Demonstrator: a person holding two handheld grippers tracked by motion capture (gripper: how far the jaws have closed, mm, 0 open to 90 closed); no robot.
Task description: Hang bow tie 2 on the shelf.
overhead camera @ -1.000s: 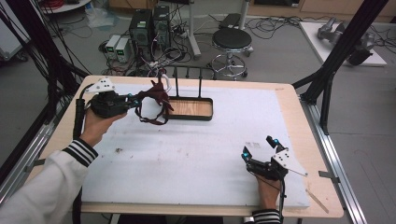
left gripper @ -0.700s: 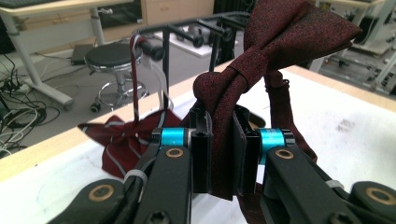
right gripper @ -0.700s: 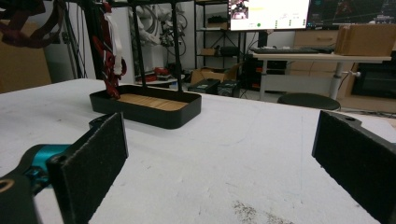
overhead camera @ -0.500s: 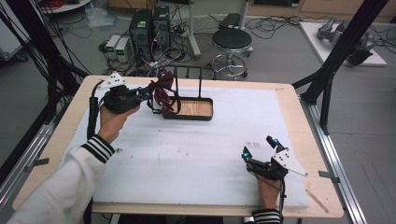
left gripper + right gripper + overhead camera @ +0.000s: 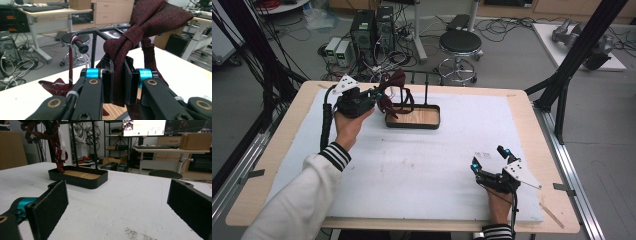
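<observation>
Bow tie held at the rack

The left tongs pinch a dark red bow tie beside the black rack; the right tongs rest spread on the tabletop.

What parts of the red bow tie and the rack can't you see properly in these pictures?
- Bow tie, left gripper view: its lower part is hidden between and behind the left gripper; the bottom edge cuts it off.
- Bow tie, high view: too small to make out the knot or the strap.
- Rack, right gripper view: the top edge cuts off its bar.
- Tray, high view: the tie and left gripper cover its left end.
</observation>
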